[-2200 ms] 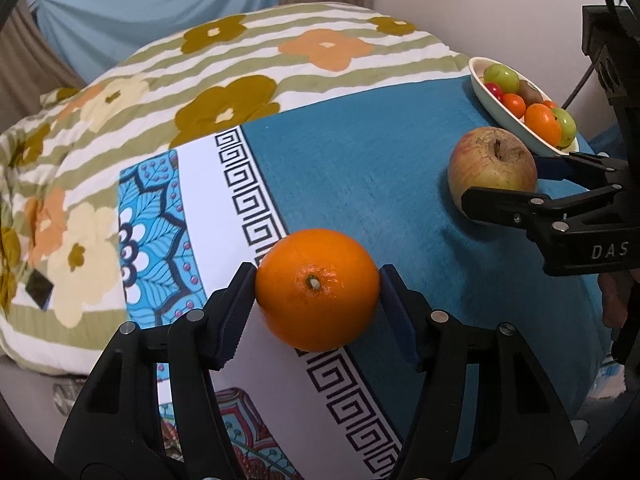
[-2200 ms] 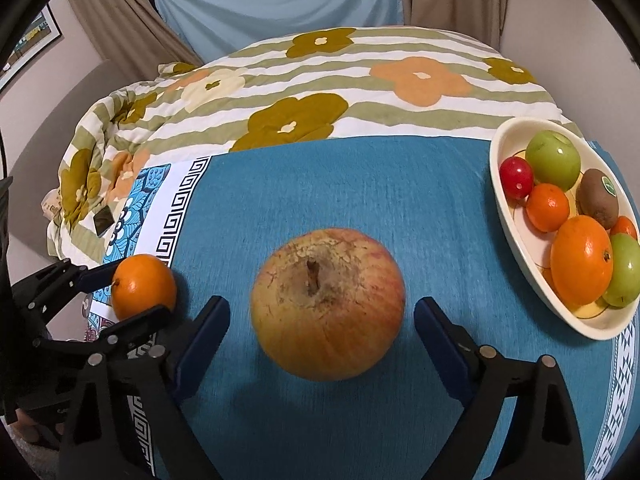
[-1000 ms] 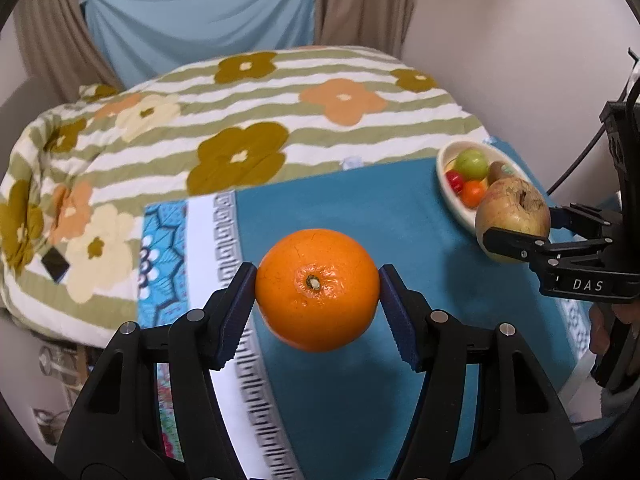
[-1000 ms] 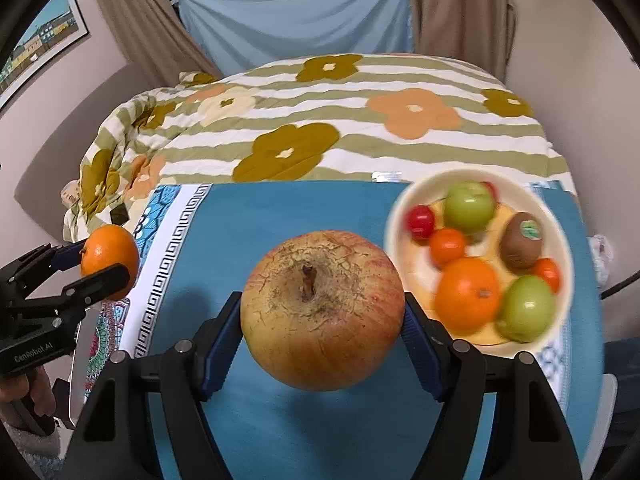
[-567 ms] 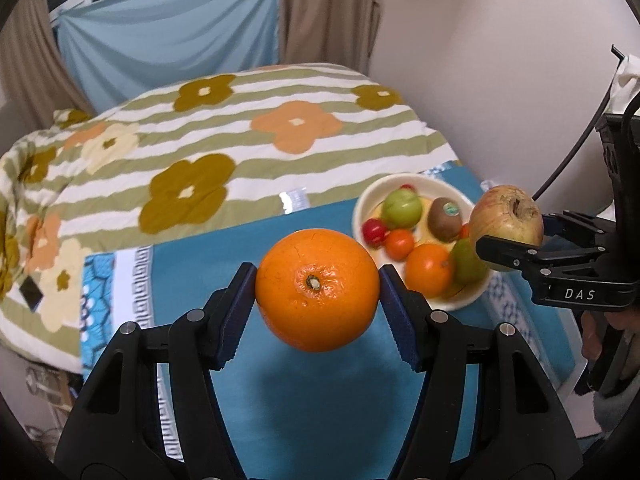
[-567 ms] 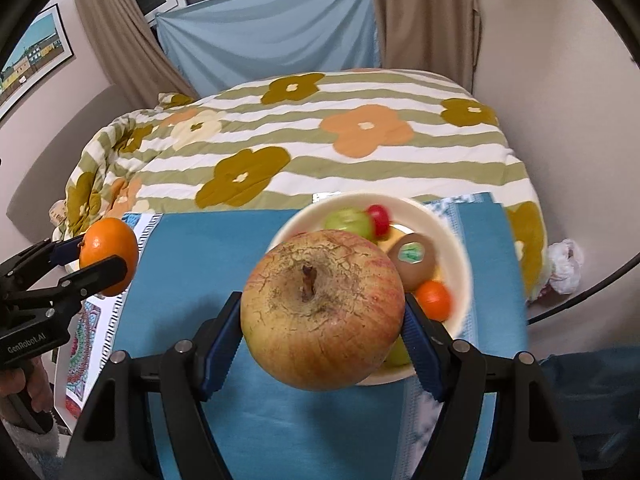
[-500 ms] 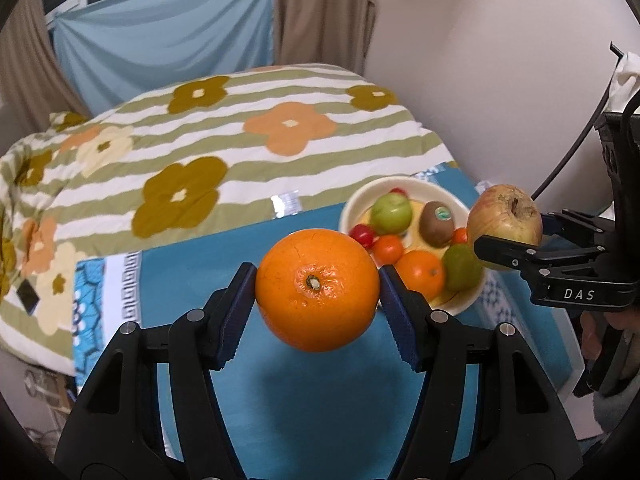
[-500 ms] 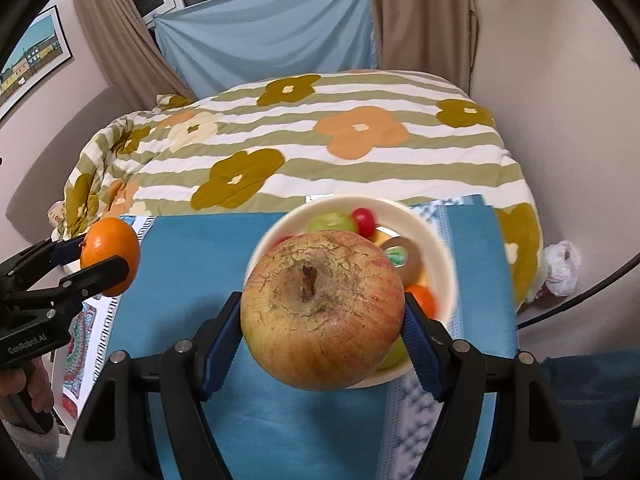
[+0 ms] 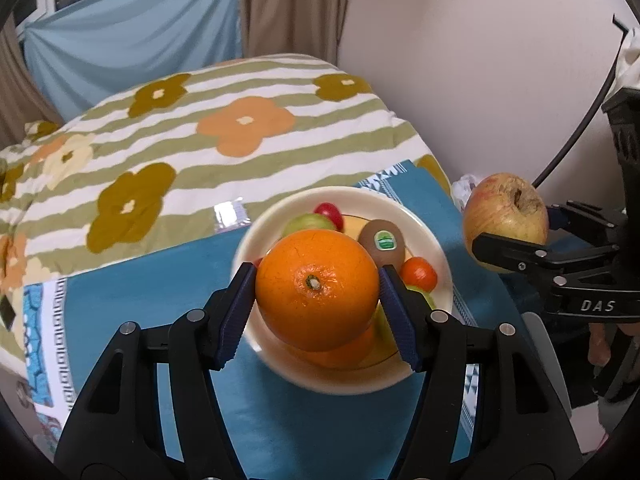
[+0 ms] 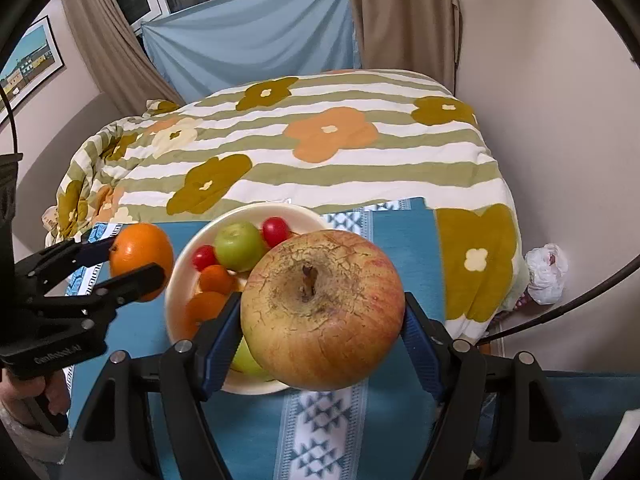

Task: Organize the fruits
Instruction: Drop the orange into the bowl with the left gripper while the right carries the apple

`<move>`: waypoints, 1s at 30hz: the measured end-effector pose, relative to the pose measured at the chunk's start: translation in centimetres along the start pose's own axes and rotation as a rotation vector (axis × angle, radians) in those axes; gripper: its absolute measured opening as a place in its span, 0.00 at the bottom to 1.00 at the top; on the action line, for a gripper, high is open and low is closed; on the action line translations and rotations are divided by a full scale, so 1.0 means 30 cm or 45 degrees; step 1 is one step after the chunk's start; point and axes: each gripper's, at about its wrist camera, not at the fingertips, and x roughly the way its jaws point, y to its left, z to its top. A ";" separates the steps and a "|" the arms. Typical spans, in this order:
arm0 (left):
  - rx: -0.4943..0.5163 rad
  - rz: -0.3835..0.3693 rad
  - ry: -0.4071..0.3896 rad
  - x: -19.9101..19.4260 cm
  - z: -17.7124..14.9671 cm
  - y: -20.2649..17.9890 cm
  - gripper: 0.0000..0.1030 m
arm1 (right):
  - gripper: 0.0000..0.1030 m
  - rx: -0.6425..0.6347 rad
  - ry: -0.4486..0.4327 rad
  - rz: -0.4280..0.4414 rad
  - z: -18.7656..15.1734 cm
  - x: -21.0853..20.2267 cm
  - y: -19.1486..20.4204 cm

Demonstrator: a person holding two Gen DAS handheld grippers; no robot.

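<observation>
My left gripper (image 9: 317,294) is shut on an orange (image 9: 317,290) and holds it in the air above the cream fruit bowl (image 9: 264,220). My right gripper (image 10: 322,318) is shut on a large russet apple (image 10: 322,314), held above the bowl's right edge (image 10: 240,210). The bowl holds a kiwi (image 9: 382,240), a green fruit (image 10: 239,246), red cherry tomatoes (image 10: 276,230) and small oranges (image 10: 216,278). The apple also shows at the right of the left wrist view (image 9: 505,210), and the orange at the left of the right wrist view (image 10: 141,254).
The bowl stands on a blue patterned cloth (image 9: 160,280) on a bed with a striped flower quilt (image 10: 320,140). A wall (image 9: 480,60) is close on the right, with a white plastic bag (image 10: 546,268) on the floor beside the bed.
Both grippers have lifted their fruit off the blue cloth and carried it right. The orange now hangs over the bowl and the apple over the bowl's right edge.
</observation>
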 end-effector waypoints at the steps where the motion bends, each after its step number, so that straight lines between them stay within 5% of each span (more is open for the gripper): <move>1: 0.003 0.000 0.009 0.017 0.003 -0.012 0.65 | 0.69 0.002 0.001 -0.001 0.000 0.002 -0.014; 16: 0.013 0.020 0.083 0.146 0.016 -0.091 0.66 | 0.69 0.022 -0.007 0.025 0.015 0.023 -0.094; 19: 0.021 0.046 0.016 0.099 0.016 -0.090 1.00 | 0.69 0.023 -0.007 0.030 0.018 0.026 -0.094; 22: 0.020 0.047 -0.050 0.047 0.023 -0.073 1.00 | 0.69 0.022 -0.007 0.037 0.022 0.033 -0.091; 30: -0.039 0.123 -0.037 -0.013 -0.017 0.022 1.00 | 0.69 -0.018 -0.011 0.076 0.056 0.063 -0.059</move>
